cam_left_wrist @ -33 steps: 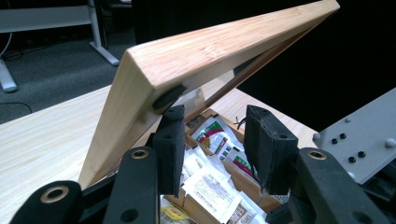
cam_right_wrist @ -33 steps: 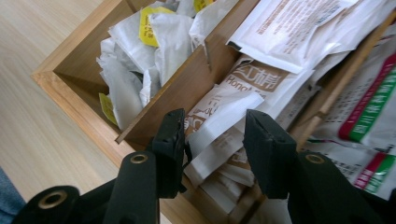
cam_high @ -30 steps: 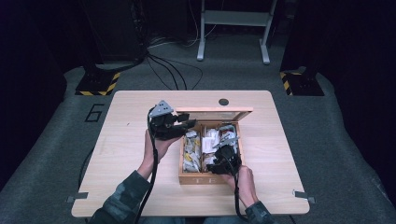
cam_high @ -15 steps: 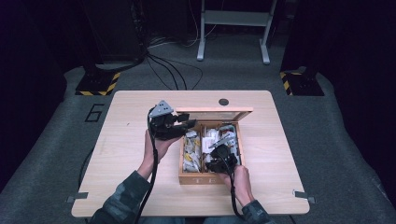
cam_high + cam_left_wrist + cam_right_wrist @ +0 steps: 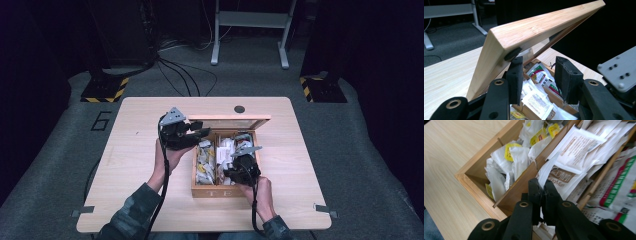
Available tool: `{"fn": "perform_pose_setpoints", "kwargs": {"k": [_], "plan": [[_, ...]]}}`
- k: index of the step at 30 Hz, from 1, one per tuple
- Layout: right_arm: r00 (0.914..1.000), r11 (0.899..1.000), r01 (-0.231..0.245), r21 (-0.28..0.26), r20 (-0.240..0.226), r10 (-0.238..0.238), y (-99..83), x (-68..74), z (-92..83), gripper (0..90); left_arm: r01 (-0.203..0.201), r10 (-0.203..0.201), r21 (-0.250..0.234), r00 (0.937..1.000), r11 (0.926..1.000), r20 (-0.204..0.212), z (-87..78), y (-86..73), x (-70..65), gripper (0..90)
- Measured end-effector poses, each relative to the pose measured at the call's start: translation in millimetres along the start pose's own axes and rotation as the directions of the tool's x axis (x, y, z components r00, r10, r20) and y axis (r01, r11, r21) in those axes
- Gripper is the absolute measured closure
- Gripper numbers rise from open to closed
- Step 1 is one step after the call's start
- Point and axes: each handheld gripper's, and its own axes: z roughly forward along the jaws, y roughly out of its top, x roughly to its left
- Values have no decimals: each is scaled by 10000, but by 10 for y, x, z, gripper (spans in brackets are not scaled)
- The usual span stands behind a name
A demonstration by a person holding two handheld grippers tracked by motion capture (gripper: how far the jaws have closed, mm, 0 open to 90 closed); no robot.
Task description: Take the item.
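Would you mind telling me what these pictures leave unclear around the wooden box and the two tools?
- High view: print on the sachets in the wooden box is too small to read.
- Left tool view: the lid runs past the top edge, and the left tool hides the box's near compartments.
- Right tool view: the right tool covers the lower part of the white sachet it pinches.

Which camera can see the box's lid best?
The left gripper view: the lid fills the frame, tilted open, one pad of the left hand-held gripper touching its corner. The high view shows it small and edge-on at the back of the box. The right gripper view looks into the compartments instead.
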Motion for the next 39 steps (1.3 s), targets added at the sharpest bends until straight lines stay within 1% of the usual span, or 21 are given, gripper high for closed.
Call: {"fn": "perform_pose_setpoints", "kwargs": {"k": [1,2,3,4,6,9,10,12,13,14,16,19,22,29,34,36,37,39], "plan": [[10000,9999,-10,-104,-8,10,0,-1,-13,870,-4,4,7,10000,10000,2,0,1,0,582],[10000,9999,-56,-92,39,57,6,0,-41,870,6,-6,5,10000,10000,7,0,0,0,582],[10000,9998,35,-181,77,-33,4,-11,-59,871,2,-2,8,10000,10000,6,-1,0,1,583],[10000,9993,23,-384,10,-23,8,-13,-85,871,16,-15,-6,10000,10000,16,0,-1,1,583],[9999,9989,56,-475,95,-52,14,-25,-126,872,32,-32,-10,10000,10000,29,-1,-2,1,584],[9999,9976,-50,-694,86,56,20,-32,-180,872,28,-28,-13,10000,10000,12,0,-1,-1,583],[9997,9981,-191,-593,121,198,19,-27,-205,872,32,-32,-8,10000,10000,23,-1,-2,1,584],[9998,9969,-137,-780,143,149,20,-48,-244,873,5,-5,4,10000,10000,6,-1,0,0,584],[9997,9960,-224,-862,120,235,20,-51,-268,873,2,-2,-2,10000,10000,2,-1,0,-1,583],[9997,9948,-200,-999,97,211,20,-62,-288,873,-2,2,-1,10000,10000,2,-1,0,-1,583],[9996,9941,-178,-1070,213,202,18,-81,-334,873,-37,37,6,10000,10000,2,0,2,0,584],[9990,9918,-331,-1237,260,366,19,-90,-390,874,-17,17,-11,10000,10000,25,12,2,0,585],[9988,9904,-306,-1347,341,355,18,-118,-452,874,3,-3,28,10000,10000,56,19,7,1,584],[9970,9831,-528,-1753,469,619,3,-197,-609,874,-59,58,53,10000,10000,51,22,10,-2,584],[9952,9792,-571,-1949,667,713,-3,-247,-722,874,-54,54,26,10000,10000,63,16,4,-2,585],[9948,9770,-659,-2028,634,802,-12,-267,-756,875,-49,49,8,10000,10000,50,17,3,-4,586],[9942,9761,-657,-2069,704,818,-19,-278,-773,875,-73,73,21,10000,10000,39,16,3,-5,586],[9938,9740,-697,-2157,702,867,-34,-300,-804,875,-67,67,17,10000,10000,51,16,1,-6,587]]}}
